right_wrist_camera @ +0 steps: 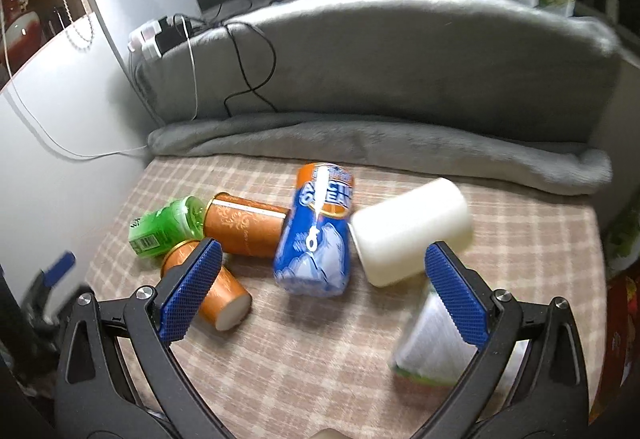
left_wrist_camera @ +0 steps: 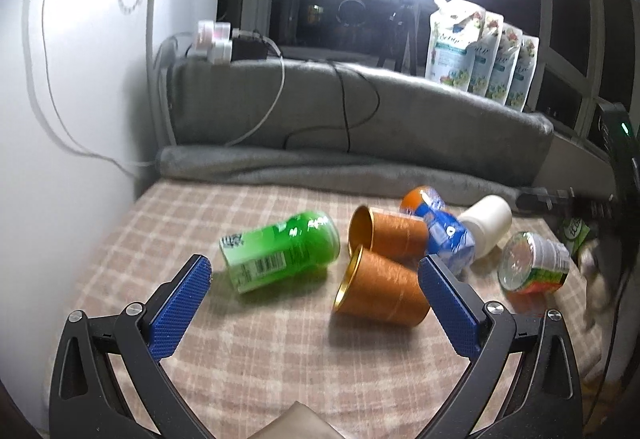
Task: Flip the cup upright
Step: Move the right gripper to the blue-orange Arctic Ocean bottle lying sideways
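On the checked desk (left_wrist_camera: pixel 248 359), left to right, all lying on their sides: a green can (left_wrist_camera: pixel 280 251) with a barcode label, two orange cups (left_wrist_camera: pixel 384 289) with gold-lined, empty mouths facing left, a blue-and-orange bottle (right_wrist_camera: pixel 316 239) whose print is too blurred to read, a white cup (right_wrist_camera: pixel 408 231), and a foil-lidded pot (left_wrist_camera: pixel 534 267). The left claw (left_wrist_camera: pixel 314 275) is spread wide and holds nothing, the nearer orange cup beside its right finger. The right claw (right_wrist_camera: pixel 324 263) gapes equally wide, empty.
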A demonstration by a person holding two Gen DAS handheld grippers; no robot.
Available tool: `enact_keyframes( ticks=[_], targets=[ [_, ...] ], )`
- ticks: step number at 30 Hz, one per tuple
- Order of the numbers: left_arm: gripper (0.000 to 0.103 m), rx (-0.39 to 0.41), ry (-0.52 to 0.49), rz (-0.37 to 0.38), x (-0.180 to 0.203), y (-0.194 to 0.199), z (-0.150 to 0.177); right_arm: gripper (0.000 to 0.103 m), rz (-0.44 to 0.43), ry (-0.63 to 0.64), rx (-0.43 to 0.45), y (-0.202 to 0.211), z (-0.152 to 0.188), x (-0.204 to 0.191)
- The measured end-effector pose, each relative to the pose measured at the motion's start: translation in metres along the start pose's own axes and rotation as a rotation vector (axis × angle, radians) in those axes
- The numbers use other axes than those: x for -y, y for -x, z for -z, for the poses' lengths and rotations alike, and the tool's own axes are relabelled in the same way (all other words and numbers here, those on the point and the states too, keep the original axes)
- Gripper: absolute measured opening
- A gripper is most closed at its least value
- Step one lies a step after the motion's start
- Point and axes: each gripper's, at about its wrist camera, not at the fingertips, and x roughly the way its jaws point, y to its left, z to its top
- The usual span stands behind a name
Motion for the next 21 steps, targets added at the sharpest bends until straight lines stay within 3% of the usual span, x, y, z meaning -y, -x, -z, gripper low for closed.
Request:
enact_keyframes(
  ticks=[8,14,21],
  targets=[
    [0.102,-0.034,0.04,-0.001,-0.013,-0.002,0.01,0.098,-0.075,-0.034,-0.185,-0.062,-0.047,0.007],
    [0.102,-0.04,0.064,-0.015,-0.022,-0.002,0.012,0.091,-0.055,-0.053,-0.302,-0.11,-0.057,0.008],
    [0.102,-0.048,0.094,-0.041,-0.036,-0.003,0.013,0.084,-0.028,-0.045,-0.369,-0.144,-0.062,0.006]
  ],
)
